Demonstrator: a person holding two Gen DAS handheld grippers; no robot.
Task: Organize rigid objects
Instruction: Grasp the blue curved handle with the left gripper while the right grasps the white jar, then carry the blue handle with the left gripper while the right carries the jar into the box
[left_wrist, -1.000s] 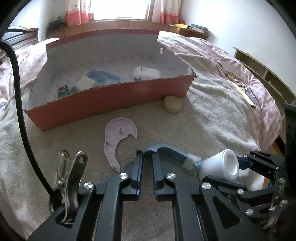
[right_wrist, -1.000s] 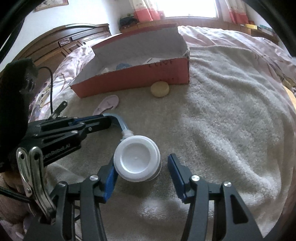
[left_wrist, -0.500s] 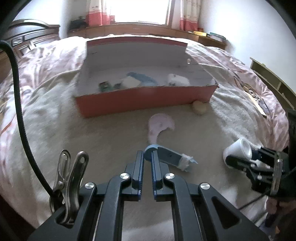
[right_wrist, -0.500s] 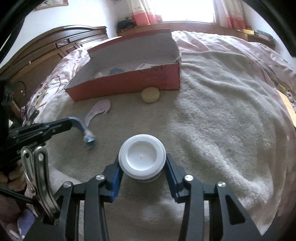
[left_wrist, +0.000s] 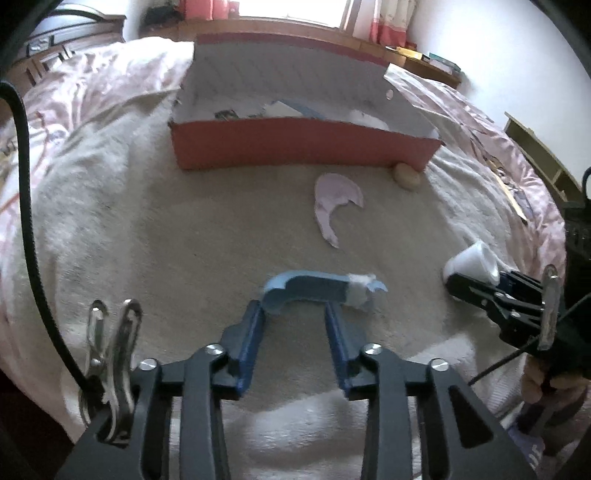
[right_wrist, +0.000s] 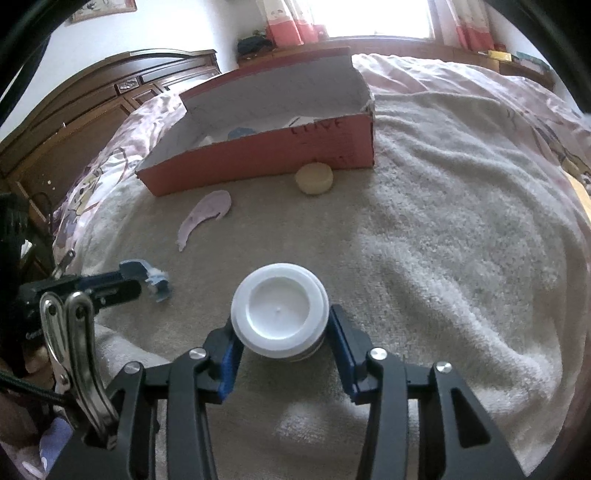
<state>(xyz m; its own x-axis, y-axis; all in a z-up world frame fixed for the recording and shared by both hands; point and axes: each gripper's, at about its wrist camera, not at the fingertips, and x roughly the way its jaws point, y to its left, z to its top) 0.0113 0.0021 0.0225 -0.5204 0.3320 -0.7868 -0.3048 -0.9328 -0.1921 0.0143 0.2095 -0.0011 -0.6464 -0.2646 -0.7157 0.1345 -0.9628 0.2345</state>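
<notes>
the left gripper (left_wrist: 295, 314) is seen w/ its jaws opening; the blue curved piece (left_wrist: 314, 290) lies across the fingertips, just ahead of them, its long axis running crosswise to the fingers, left to right. one bent end sits at the left fingertip, the broken white-ish end past the right one. whether the pads touch it cannot be told for sure; it looks let go and resting on the beige blanket (left_wrist: 184, 236).

the right gripper (right_wrist: 282, 332) is pinched on the white jar (right_wrist: 279, 310), lid facing the cam, both pads pressed to its sides. jar is centred btwn the fingers, just off or on the blanket, not clear which.

the red box (right_wrist: 266, 155) lies straight ahead and beyond the right gripper, well apart, open side up, long axis slanted up-right to down-left in that view. a round yellowish puck (right_wrist: 314, 179) touches or nearly touches its front wall, and a pink curved shard (right_wrist: 205, 218) lies ahead-left.

judged: the jar is to be carried fwd over the front wall; the right hand is the loaded one, so the move is its own. the puck lies in the direct line.
</notes>
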